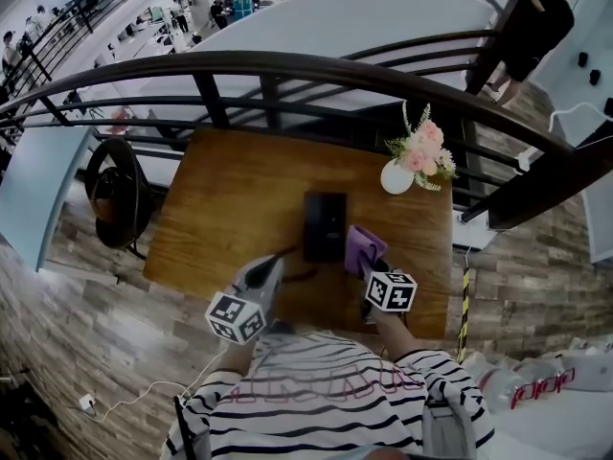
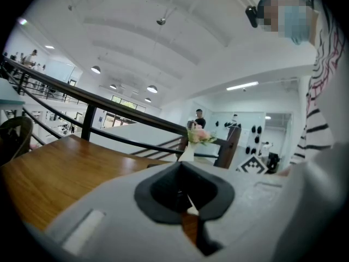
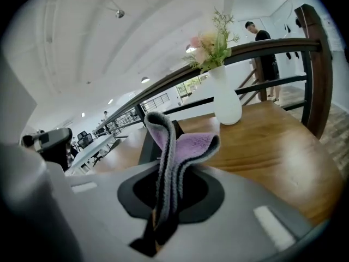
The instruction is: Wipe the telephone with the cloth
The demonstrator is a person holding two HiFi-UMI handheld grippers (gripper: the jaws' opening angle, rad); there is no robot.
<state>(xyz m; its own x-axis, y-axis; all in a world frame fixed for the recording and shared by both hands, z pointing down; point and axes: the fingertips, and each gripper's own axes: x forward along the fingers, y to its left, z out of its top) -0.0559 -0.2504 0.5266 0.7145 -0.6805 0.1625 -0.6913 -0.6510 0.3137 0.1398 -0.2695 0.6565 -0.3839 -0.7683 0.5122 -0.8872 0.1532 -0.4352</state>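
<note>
Cloth of purple fleece (image 3: 185,146) sits clamped in the right gripper (image 1: 372,261) beside the flat black telephone (image 1: 325,225) on a wooden table (image 1: 220,209); the left gripper (image 1: 281,257) is closed, empty.

Left claw (image 1: 285,257) has jaws together; right claw (image 1: 372,264) pinches the cloth (image 1: 361,245).

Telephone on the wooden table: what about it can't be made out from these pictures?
- Head view: the telephone is a small dark slab; keys, handset and dirt are too small and dark to tell.
- Right gripper view: the cloth hides most of it.
- Left gripper view: the body of the left gripper blocks it.
</note>
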